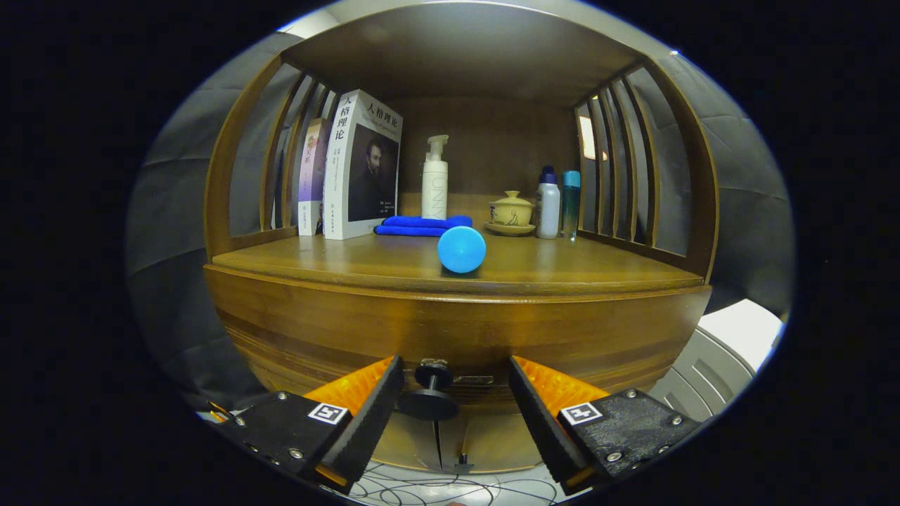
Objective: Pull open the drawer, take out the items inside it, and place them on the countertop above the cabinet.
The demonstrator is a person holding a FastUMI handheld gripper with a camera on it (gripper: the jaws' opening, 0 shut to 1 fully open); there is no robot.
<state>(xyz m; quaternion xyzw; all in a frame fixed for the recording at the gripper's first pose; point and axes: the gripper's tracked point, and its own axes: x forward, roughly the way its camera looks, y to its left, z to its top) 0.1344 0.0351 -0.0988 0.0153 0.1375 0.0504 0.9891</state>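
Presently listed: gripper (455, 393), fingers spread apart, holding nothing, with the drawer knob (430, 393) between them but nearer the left finger, touched by neither. Drawer (457, 337) front closed under the wooden countertop (562, 270). On the countertop: blue ball (461, 249) near the front edge; behind it a folded blue cloth (422, 225), pump bottle (434, 179), upright books (362, 165), lidded teacup (511, 211), two small bottles (557, 200).

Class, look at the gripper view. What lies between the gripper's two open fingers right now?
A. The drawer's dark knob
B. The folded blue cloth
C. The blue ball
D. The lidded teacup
A. The dark knob on the drawer front sits between the fingers of the open gripper, untouched by either; the blue ball, blue cloth and lidded teacup rest up on the countertop beyond.
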